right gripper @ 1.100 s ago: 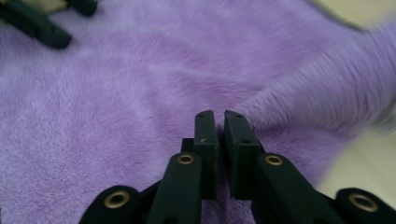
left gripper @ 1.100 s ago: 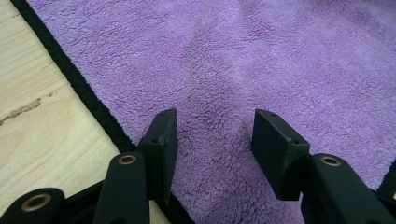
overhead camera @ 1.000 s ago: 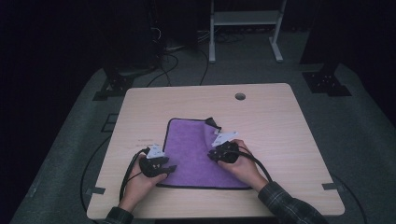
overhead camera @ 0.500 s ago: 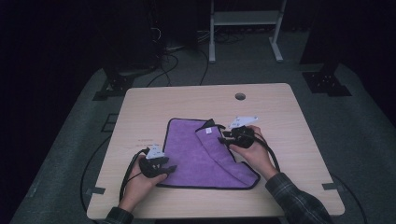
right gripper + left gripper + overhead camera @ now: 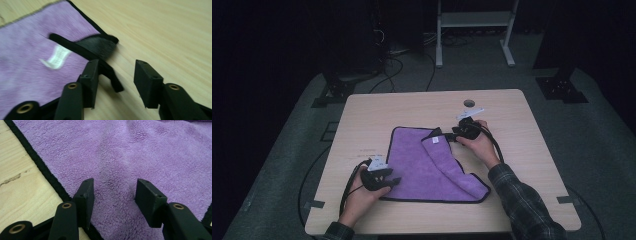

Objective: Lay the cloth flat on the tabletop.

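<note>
Purple cloth (image 5: 427,167) spread on the table (image 5: 512,175), right side folded over toward the middle. Left hand-held gripper (image 5: 393,181) at the near-left edge, jaws apart over the fabric. Right hand-held gripper (image 5: 451,137) by the folded far corner, jaws just opened, the black hem beside them, nothing clamped.

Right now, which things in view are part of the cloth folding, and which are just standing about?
In the job:
- purple cloth, one corner folded over
- left gripper, jaws apart over the cloth's near edge
- right gripper, jaws just opening, nothing between them
- table

Standing about:
- white frame on the floor behind
- cables on the floor
</note>
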Demonstrator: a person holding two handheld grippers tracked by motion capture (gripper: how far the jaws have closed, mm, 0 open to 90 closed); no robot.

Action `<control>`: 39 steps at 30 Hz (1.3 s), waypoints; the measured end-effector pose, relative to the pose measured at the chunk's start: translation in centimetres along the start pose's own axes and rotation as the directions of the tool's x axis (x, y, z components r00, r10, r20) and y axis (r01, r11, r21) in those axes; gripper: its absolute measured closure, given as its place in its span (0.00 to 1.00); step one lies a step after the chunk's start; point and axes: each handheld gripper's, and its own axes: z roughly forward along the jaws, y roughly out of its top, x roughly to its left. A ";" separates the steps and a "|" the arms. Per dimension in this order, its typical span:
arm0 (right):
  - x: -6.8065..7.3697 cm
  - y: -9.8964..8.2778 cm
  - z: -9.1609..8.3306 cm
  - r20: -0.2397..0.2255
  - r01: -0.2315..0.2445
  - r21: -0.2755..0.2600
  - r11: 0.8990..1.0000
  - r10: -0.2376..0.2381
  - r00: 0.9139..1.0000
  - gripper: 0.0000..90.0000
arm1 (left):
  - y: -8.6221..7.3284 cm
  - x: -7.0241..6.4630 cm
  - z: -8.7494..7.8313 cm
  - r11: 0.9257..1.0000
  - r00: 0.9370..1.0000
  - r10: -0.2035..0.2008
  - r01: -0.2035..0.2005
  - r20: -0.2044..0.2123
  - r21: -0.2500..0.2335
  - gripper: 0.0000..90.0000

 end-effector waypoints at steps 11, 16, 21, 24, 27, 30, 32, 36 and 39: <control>-0.5 -0.7 1.4 -0.022 0.036 0.049 0.998 -0.035 0.999 0.84 | 0.0 0.0 0.0 1.000 1.000 0.000 0.000 0.001 -0.004 0.54; -0.3 -0.9 1.3 -0.013 0.040 0.049 0.998 -0.039 0.999 0.98 | 0.0 0.0 0.0 1.000 1.000 0.001 -0.001 0.001 -0.004 0.54; -0.7 -0.6 0.5 0.044 0.034 0.034 0.999 -0.036 0.998 0.99 | -0.1 0.0 0.0 1.000 1.000 0.001 -0.001 0.001 -0.006 0.54; -1.5 -0.3 -0.6 0.086 0.024 0.026 0.999 -0.027 0.996 0.99 | -0.1 0.0 0.0 1.000 1.000 0.001 -0.001 0.000 -0.006 0.54; -3.5 -0.4 -2.5 0.159 -0.011 0.019 1.000 0.008 0.987 0.99 | -0.1 0.0 0.0 1.000 1.000 0.003 -0.003 0.000 -0.006 0.53; -4.7 -0.9 -3.2 0.190 -0.039 0.015 0.999 0.035 0.981 0.99 | -0.1 0.0 0.0 1.000 1.000 0.005 -0.005 0.000 -0.005 0.53; -6.5 -1.8 -4.3 0.232 -0.079 0.014 0.997 0.073 0.970 0.99 | -0.1 0.0 0.0 1.000 1.000 0.005 -0.005 -0.001 -0.005 0.53; -8.5 -2.9 -5.6 0.283 -0.123 0.019 0.992 0.112 0.953 0.99 | -0.1 -0.1 0.0 1.000 1.000 0.005 -0.005 -0.002 -0.004 0.53; -9.6 -3.7 -6.4 0.315 -0.140 0.031 0.990 0.124 0.941 0.99 | 0.0 -0.2 0.0 1.000 1.000 0.013 -0.013 -0.008 0.000 0.53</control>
